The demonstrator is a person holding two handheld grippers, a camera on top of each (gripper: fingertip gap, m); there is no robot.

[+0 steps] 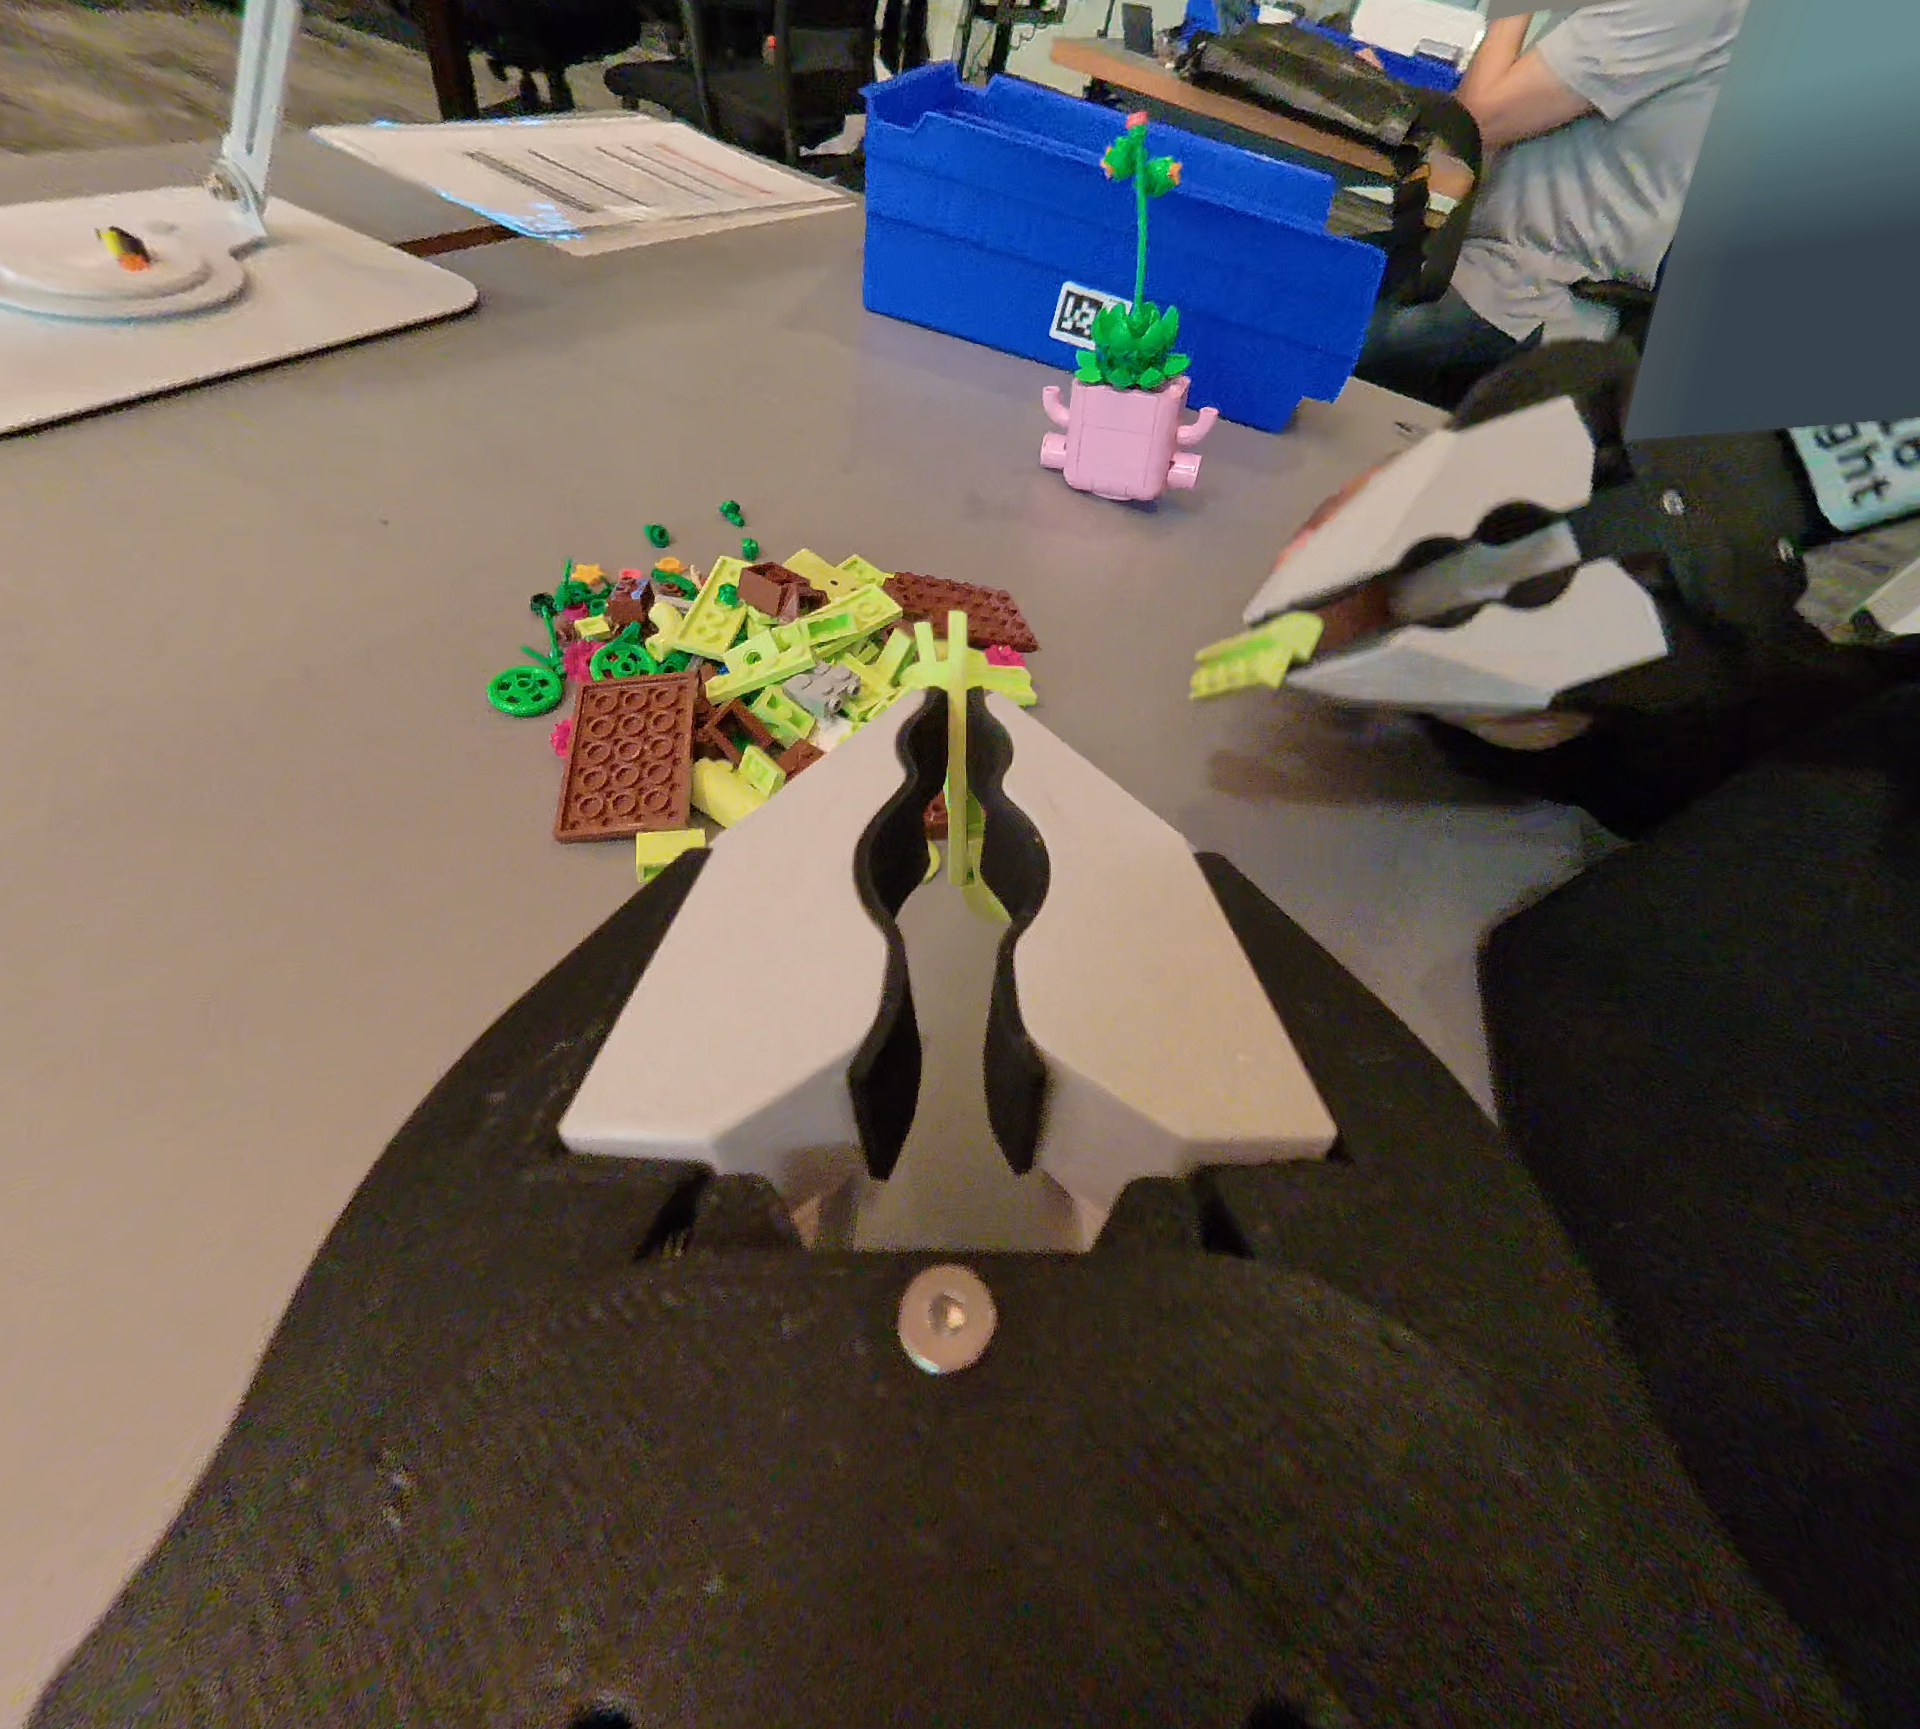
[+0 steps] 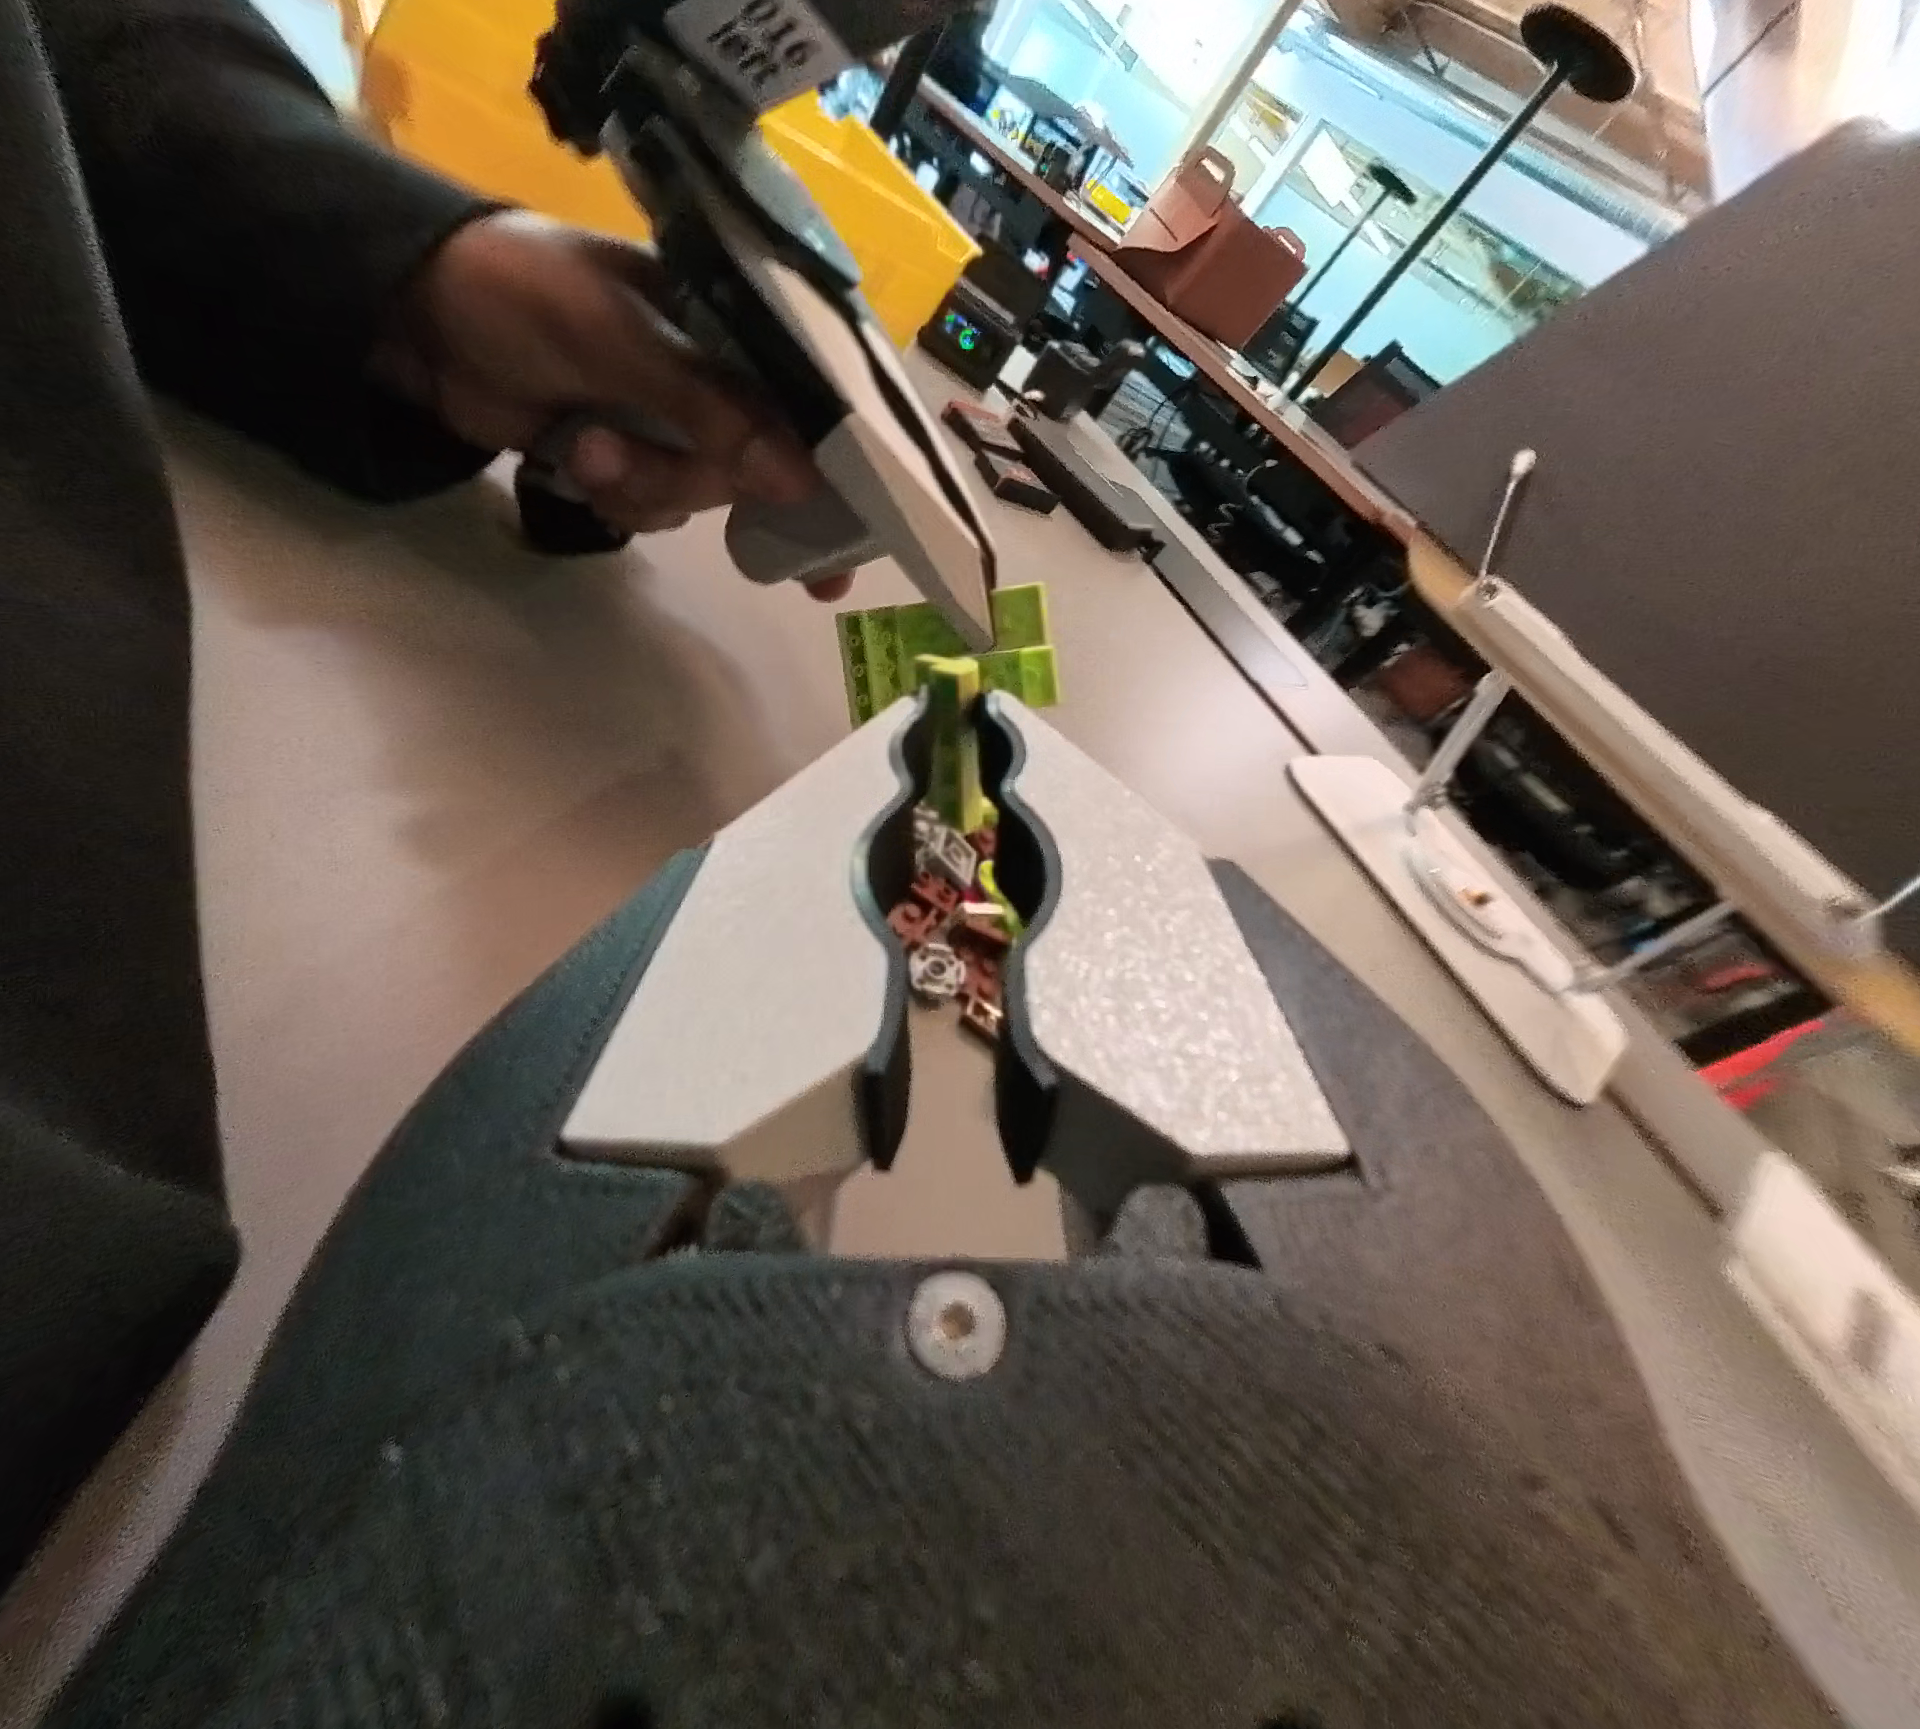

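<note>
My left hand-held gripper (image 1: 961, 703) is closed down on a thin lime-green plate (image 1: 958, 744), held edge-on and upright between the tips. My right hand-held gripper (image 2: 951, 713) is likewise pinched shut on a lime-green piece (image 2: 954, 749); in the left wrist view that piece sticks out past the right tips, above the counter (image 1: 312, 640).

Both pieces look like small, hard, light plastic bricks: stiff, smooth-sided and likely to pivot or slip if pinched on a corner. I judge the flat faces the best place to hold them, as I do now, with the studded edges left free.

The loose pile of bricks (image 1: 748, 671) lies on the counter just beyond my left tips, with a brown plate (image 1: 627, 757) at its near edge. A pink brick pot with a green plant (image 1: 1127, 422) stands farther back, near a blue bin (image 1: 1039, 245). A white lamp base (image 1: 208, 297) sits well to the left. The grey surface between the pile and the right gripper gives room to move.
</note>
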